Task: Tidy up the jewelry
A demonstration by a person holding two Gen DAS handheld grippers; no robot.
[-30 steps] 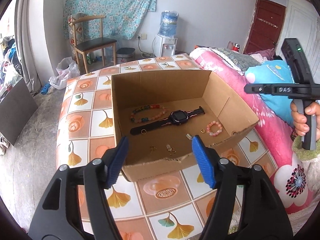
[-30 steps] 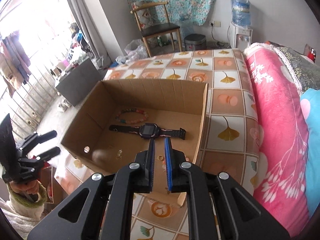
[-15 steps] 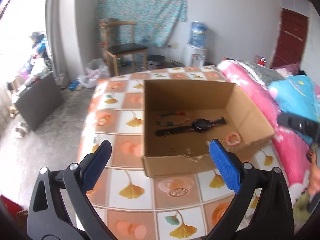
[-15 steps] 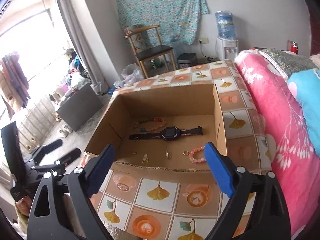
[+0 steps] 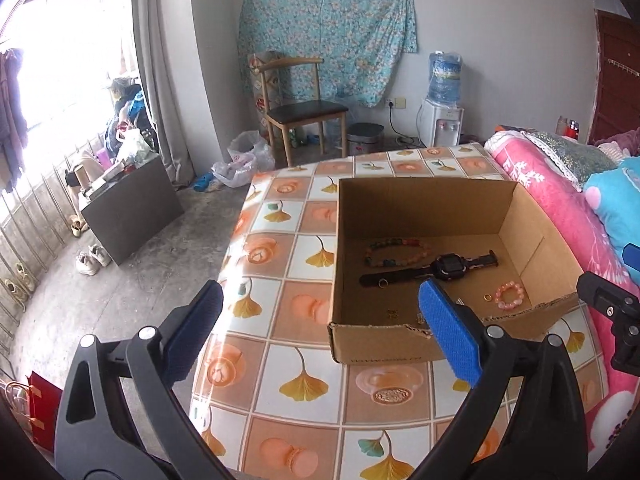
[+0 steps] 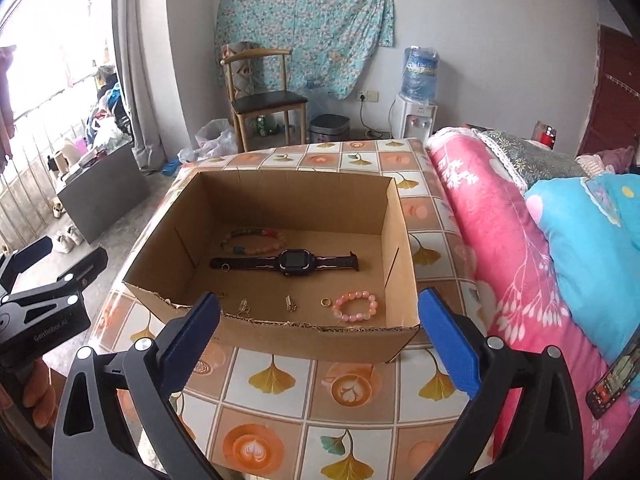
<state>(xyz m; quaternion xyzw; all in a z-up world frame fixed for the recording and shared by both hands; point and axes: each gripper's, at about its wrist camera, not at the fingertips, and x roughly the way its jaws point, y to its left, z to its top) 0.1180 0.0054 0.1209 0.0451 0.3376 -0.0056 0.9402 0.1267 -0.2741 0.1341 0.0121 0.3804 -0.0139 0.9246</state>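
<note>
An open cardboard box (image 5: 376, 344) (image 6: 320, 336) stands on the tiled table. On its floor lie a black watch (image 5: 448, 266) (image 6: 294, 260), a multicoloured bead bracelet (image 5: 396, 250) (image 6: 256, 240), a pink bead bracelet (image 5: 510, 294) (image 6: 356, 306), a gold ring (image 6: 326, 302) and small earrings (image 6: 244, 306). My left gripper (image 5: 320, 292) is open and empty, near the box's front left corner. My right gripper (image 6: 319, 298) hangs in front of the box's near wall; its jaws are opening, with nothing between them.
The table (image 5: 304, 360) wears an orange tile-pattern cloth with ginkgo leaves. A pink quilt (image 6: 500, 260) and a blue pillow border it on the right, with a phone (image 6: 612, 380) lying there. A chair (image 5: 304, 112) and a water dispenser (image 5: 442, 120) stand by the far wall.
The right jaws went from shut to wide open and drew back from above the box. The left jaws widened too, and that gripper tilted up and swung left.
</note>
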